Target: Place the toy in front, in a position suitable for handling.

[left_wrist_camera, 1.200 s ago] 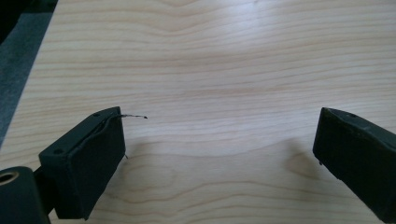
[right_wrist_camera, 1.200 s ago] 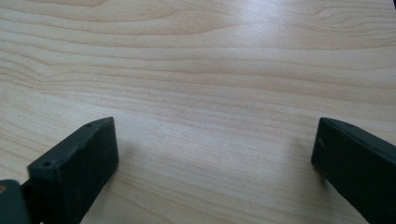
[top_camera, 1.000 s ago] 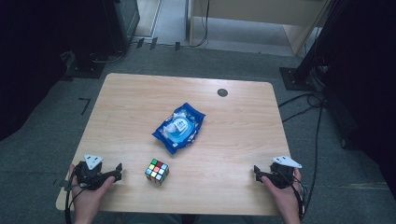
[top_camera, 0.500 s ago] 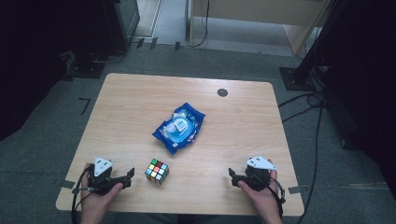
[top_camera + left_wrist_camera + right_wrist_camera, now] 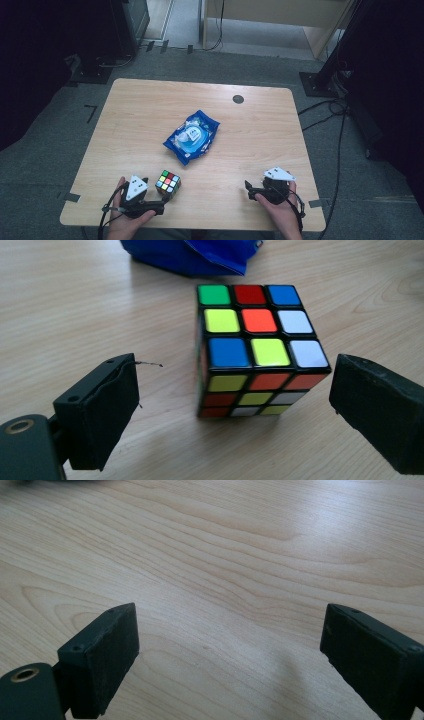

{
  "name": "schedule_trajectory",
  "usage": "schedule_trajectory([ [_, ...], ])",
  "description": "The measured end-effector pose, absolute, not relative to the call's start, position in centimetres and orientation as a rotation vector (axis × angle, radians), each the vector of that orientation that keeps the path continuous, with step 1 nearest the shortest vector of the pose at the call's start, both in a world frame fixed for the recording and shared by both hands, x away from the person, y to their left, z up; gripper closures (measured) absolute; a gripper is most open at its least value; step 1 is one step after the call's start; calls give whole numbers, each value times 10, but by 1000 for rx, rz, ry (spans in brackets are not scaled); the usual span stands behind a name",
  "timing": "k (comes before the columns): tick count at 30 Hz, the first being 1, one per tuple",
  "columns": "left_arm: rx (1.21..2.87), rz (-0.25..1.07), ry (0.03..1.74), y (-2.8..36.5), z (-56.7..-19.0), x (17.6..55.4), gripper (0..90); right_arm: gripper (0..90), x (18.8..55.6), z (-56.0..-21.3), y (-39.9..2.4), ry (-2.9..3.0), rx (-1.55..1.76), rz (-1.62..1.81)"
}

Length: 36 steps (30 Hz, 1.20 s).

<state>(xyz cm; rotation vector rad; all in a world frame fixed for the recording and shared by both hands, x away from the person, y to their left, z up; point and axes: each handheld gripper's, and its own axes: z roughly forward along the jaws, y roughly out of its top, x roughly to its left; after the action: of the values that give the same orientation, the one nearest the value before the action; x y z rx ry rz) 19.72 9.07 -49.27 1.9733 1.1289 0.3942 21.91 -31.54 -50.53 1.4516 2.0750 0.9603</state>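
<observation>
1. Puzzle cube (image 5: 260,347): it stands flat on the wooden table (image 5: 260,125), near the front edge and left of centre. The left gripper view resolves its top face (green, red, blue; yellow, orange, white; blue, yellow, white) and part of its near side; in the high view the cube (image 5: 168,183) appears as a small multicoloured block.
2. Left gripper (image 5: 235,410): its jaws stand wide apart, one on each side of the cube's near face, with clear table showing between each pad and the cube. Nothing is held. The high view places this gripper (image 5: 161,204) just in front of the cube, held by the left hand (image 5: 125,222) at the table's front edge.
3. Blue packet (image 5: 191,136): it lies near the table's centre, beyond the cube. The high view gives its whole outline and pale label; the left gripper view shows its blue lower edge (image 5: 200,257) behind the cube.
4. Right gripper (image 5: 230,645): its jaws are spread wide over bare wood grain. The high view locates it (image 5: 248,189) near the front right corner, well apart from the cube, in the right hand (image 5: 280,210).
</observation>
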Motion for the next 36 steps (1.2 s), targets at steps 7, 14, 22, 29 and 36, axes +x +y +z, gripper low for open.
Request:
schedule_trajectory([
  [7,2050,445,1185,65,-504,204,97,88,222,-506,-309,2091,1447,971],
  [14,2055,522,1158,53,-504,211,332,88,222,-505,-309,2086,1441,973],
  [22,2035,503,1040,22,-493,238,337,88,222,-504,-310,2076,1444,977],
  [29,2042,454,973,-15,-492,260,337,88,223,-505,-316,2063,1461,967],
  [36,2091,421,935,-27,-505,260,337,88,222,-507,-318,2062,1451,951],
])
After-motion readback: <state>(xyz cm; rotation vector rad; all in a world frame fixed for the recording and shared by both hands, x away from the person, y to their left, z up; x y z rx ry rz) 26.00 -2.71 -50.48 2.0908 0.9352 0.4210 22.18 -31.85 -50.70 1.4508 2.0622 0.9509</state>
